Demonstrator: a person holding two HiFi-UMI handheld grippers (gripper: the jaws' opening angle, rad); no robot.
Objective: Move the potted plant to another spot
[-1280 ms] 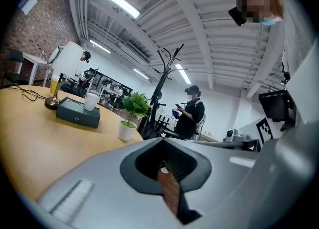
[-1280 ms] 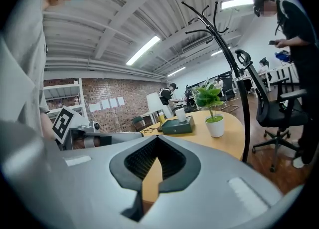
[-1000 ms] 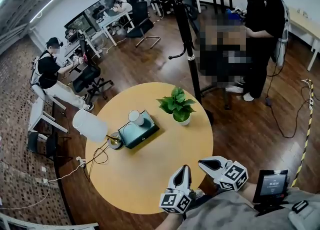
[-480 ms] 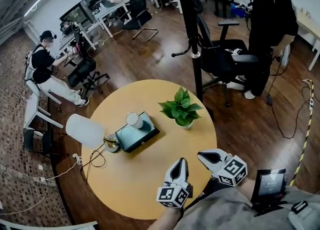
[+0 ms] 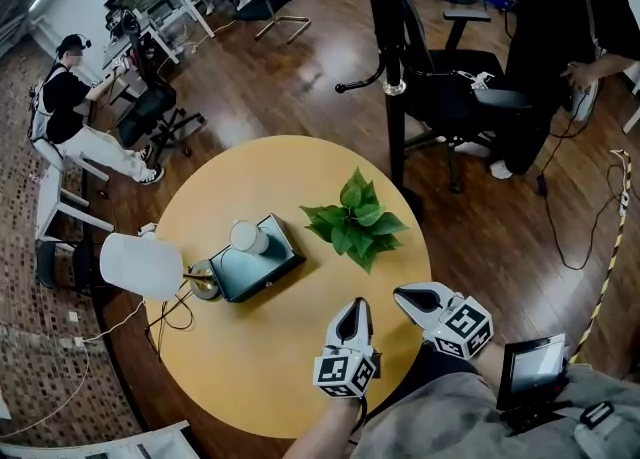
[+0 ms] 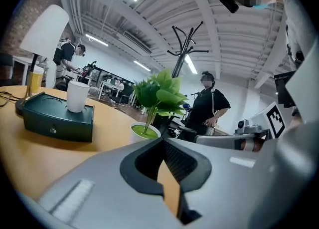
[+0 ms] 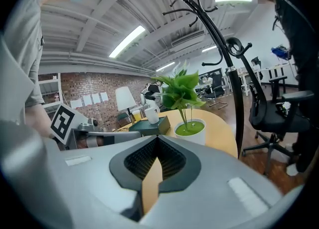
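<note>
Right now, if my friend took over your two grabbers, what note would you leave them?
Left gripper: shut, empty, over the table's near edge.
Right gripper: shut, empty, beside it.
Plant: upright on the table, ahead of both grippers, right of the green box.
Done: nothing; plant not yet touched.
Left: open the jaws, grip the pot, set it on another spot.

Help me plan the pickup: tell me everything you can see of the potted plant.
The potted plant is small: broad glossy green leaves on thin stems rise from a round white pot, smooth like ceramic or plastic, its top filled with bright green. It stands upright on the round yellow table, right of the dark box and apart from it. Only the table touches it; the left claw and right claw both sit short of it.
</note>
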